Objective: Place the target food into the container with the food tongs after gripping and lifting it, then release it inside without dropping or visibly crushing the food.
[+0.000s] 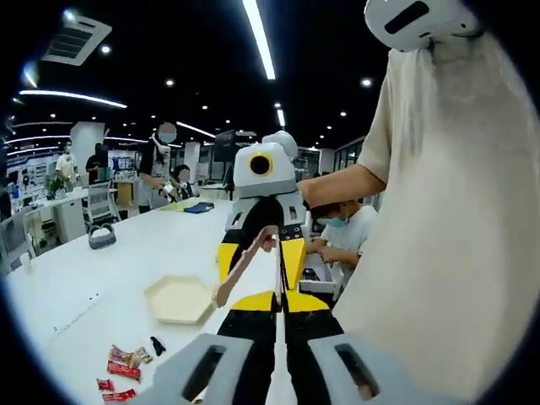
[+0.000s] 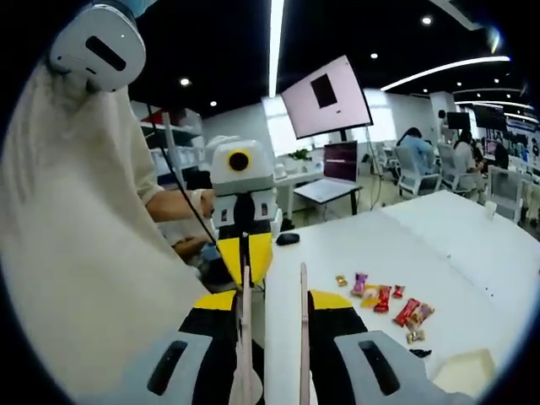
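The right claw grips wooden tongs, their arms apart and empty; left claw's state unclear; wrapped candies beside the tongs await gripping, probably next.

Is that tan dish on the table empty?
Yes, empty. The hexagonal dish shows only its bare inside; the wrapped candies lie beside it on the white table.

Glossy candy wrappers; smooth white table

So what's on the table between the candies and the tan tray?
In the left gripper view, a small dark object lies between the wrapped candies and the tan tray; otherwise bare white table.
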`<state>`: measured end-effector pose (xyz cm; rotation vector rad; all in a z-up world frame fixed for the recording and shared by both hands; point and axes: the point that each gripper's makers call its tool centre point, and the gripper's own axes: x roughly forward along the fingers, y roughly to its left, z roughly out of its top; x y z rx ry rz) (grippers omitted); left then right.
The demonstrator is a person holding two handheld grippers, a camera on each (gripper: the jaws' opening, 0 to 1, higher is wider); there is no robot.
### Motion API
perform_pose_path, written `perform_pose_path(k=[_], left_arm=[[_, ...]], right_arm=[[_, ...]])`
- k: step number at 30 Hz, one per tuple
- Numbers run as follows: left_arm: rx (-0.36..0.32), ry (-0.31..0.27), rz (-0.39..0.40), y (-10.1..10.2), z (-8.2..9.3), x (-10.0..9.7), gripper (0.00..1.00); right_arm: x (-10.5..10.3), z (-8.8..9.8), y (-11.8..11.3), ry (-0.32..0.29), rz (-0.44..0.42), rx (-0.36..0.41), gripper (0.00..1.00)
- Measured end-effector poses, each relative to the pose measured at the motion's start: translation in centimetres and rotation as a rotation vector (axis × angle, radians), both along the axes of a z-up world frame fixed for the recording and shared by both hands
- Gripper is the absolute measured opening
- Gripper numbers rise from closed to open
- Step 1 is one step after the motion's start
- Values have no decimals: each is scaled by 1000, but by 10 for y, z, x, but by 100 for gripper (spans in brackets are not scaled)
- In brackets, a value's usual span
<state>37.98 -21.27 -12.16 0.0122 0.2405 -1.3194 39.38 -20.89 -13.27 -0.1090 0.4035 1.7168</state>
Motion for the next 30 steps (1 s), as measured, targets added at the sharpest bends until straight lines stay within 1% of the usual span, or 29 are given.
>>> perform_pose_path(k=[2, 5, 7, 9, 12, 13, 14, 16, 20, 21, 25, 30], left_arm=[[-22, 5, 4, 2, 3, 1, 0], [-73, 14, 10, 2, 11, 3, 0], [-103, 20, 11, 2, 16, 4, 0], [-114, 22, 11, 2, 18, 5, 0], [-118, 25, 5, 2, 19, 4, 0], [-125, 26, 3, 2, 20, 3, 0], [-133, 27, 1, 1, 22, 3, 0], [-139, 30, 0, 1, 22, 3, 0], [-151, 30, 4, 0, 24, 3, 0], [-152, 30, 3, 0, 24, 3, 0], [-169, 33, 7, -1, 26, 4, 0], [-185, 34, 7, -2, 28, 4, 0]], right_arm=[[1, 2, -1, -11, -9, 11, 32], [5, 7, 0, -24, -33, 42, 31], [7, 7, 0, -30, -41, 42, 30], [7, 9, 1, -43, -54, 54, 30], [6, 12, 2, -106, -51, 37, 30], [7, 13, 3, -144, -46, 25, 31], [6, 13, 3, -155, -42, 20, 31], [5, 15, 4, -146, -39, 25, 30], [5, 18, 1, -95, -35, 50, 28], [6, 18, 0, -96, -37, 50, 28], [6, 26, -1, -60, -52, 79, 28], [8, 33, -2, -33, -66, 110, 28]])
